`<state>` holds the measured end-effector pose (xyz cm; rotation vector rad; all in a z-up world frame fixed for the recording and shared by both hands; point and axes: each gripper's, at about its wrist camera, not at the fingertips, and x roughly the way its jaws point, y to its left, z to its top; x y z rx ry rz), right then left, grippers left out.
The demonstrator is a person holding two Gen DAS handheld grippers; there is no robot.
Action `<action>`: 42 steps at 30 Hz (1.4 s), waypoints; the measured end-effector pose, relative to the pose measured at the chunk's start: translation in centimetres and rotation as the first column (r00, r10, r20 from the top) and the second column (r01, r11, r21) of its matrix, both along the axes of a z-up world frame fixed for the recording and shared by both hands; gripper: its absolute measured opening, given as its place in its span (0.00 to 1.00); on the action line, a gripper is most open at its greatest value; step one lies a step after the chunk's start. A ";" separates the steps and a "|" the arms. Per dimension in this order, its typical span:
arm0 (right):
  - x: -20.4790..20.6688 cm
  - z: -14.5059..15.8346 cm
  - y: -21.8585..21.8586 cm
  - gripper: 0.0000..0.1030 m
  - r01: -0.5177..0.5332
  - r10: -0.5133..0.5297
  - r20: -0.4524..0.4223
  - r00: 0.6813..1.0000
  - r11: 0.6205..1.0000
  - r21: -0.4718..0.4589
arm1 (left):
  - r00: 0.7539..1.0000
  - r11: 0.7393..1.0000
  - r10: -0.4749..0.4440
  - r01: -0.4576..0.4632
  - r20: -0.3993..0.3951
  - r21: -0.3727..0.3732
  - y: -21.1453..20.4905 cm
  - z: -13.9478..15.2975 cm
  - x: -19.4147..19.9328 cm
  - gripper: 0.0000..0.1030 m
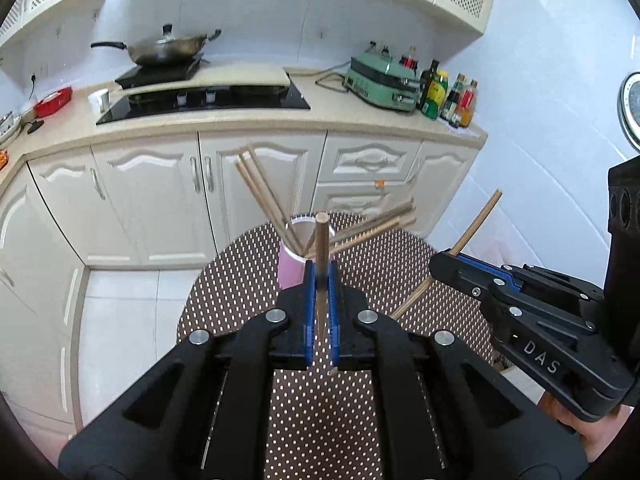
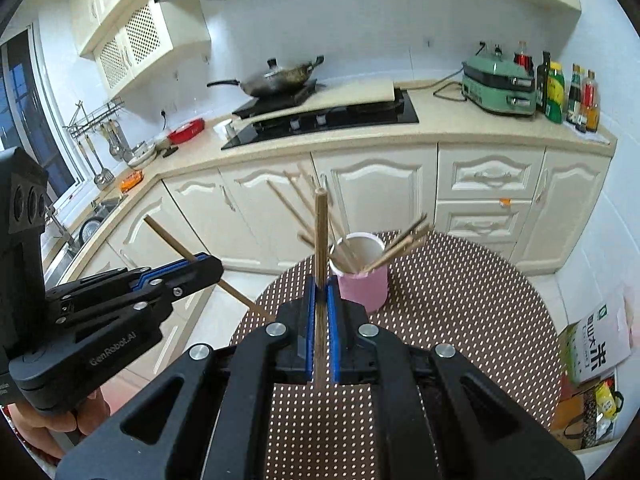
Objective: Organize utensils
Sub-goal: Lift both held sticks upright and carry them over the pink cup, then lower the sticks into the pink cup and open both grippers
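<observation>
A pink and white cup (image 1: 291, 268) (image 2: 363, 276) stands on the round polka-dot table (image 1: 320, 408) (image 2: 460, 300) and holds several wooden chopsticks (image 1: 260, 192) (image 2: 400, 246) that fan out. My left gripper (image 1: 321, 276) is shut on one chopstick (image 1: 321, 248), held upright just in front of the cup. My right gripper (image 2: 321, 286) is shut on another chopstick (image 2: 320, 232), upright, just left of the cup. Each gripper shows in the other's view, the right one (image 1: 444, 258) and the left one (image 2: 214, 266), each with its stick slanting through the jaws.
Behind the table runs a kitchen counter (image 1: 240, 120) with a hob, a wok (image 1: 168, 46), a green appliance (image 2: 498, 84) and bottles (image 2: 568, 92). Cream cabinets (image 2: 380, 200) stand below. A rice bag (image 2: 592, 344) lies on the floor at the right.
</observation>
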<state>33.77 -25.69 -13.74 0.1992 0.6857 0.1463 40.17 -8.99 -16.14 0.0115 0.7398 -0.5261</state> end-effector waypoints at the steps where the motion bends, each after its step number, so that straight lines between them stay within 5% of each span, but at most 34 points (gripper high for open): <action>1: 0.1 0.4 -0.2 0.04 0.004 -0.004 0.012 1.000 1.000 -0.002 | 1.000 1.000 0.003 -0.003 0.007 -0.006 0.1 0.4 0.1 0.06; 21: 6.2 4.4 -4.4 0.05 -0.005 0.007 0.126 0.992 1.000 -0.017 | 0.992 0.989 0.114 -0.109 0.049 -0.096 -1.3 3.6 5.5 0.06; 42: 12.3 1.7 -3.7 0.05 -0.093 0.095 0.043 0.995 0.995 -0.034 | 0.984 0.980 0.176 -0.179 -0.039 -0.086 -2.1 -0.7 12.0 0.06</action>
